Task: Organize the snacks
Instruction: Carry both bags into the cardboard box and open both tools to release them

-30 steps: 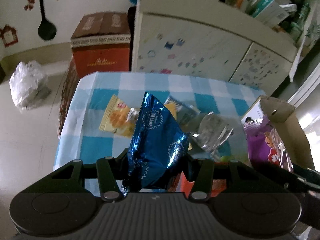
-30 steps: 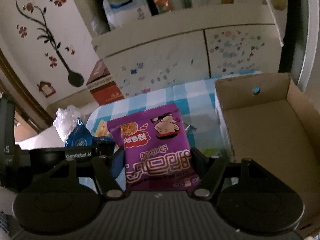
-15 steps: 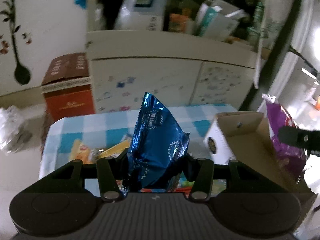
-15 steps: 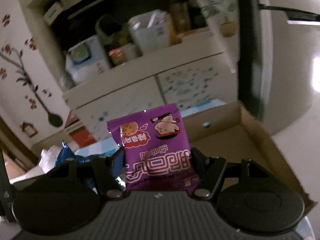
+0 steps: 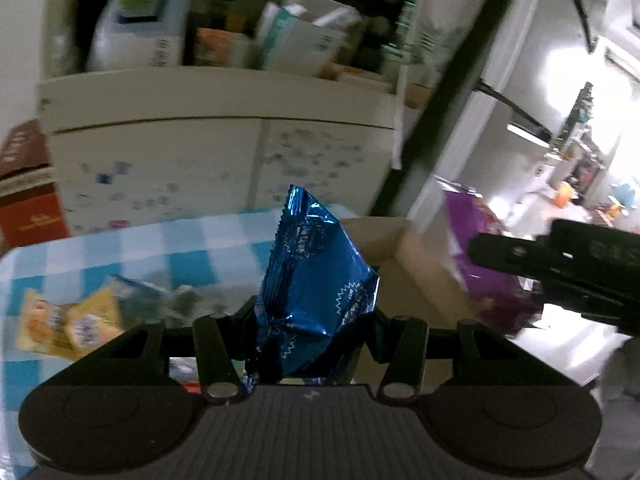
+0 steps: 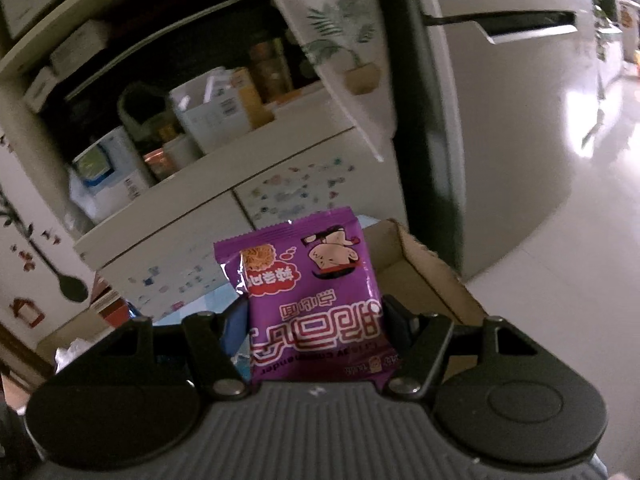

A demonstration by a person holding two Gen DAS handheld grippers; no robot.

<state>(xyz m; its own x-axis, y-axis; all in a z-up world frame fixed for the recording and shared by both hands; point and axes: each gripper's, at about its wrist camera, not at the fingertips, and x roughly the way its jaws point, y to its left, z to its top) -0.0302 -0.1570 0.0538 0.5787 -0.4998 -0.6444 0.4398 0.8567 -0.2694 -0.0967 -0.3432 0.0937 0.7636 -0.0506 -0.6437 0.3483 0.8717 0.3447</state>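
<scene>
A shiny blue snack packet (image 5: 316,280) stands upright between the jaws of my left gripper (image 5: 314,320), which is shut on it. Beyond it lies the open cardboard box (image 5: 400,264) on the blue checked tablecloth (image 5: 168,248). My right gripper (image 6: 316,320) is shut on a purple snack packet (image 6: 316,292), printed upside down, held above the box (image 6: 424,276). In the left wrist view that purple packet (image 5: 480,248) and the right gripper's black body (image 5: 560,264) hang over the box's right side.
Yellow snack packets (image 5: 68,324) and other wrappers lie on the cloth at the left. Behind the table stands a white cupboard (image 5: 224,152) with cluttered shelves, a red-brown carton (image 5: 24,200) beside it. A glossy floor (image 6: 580,200) stretches right.
Both grippers have swung right and lifted with their packets still held. The box has come from the right side toward the middle of both views, and more of the cupboard shelves show.
</scene>
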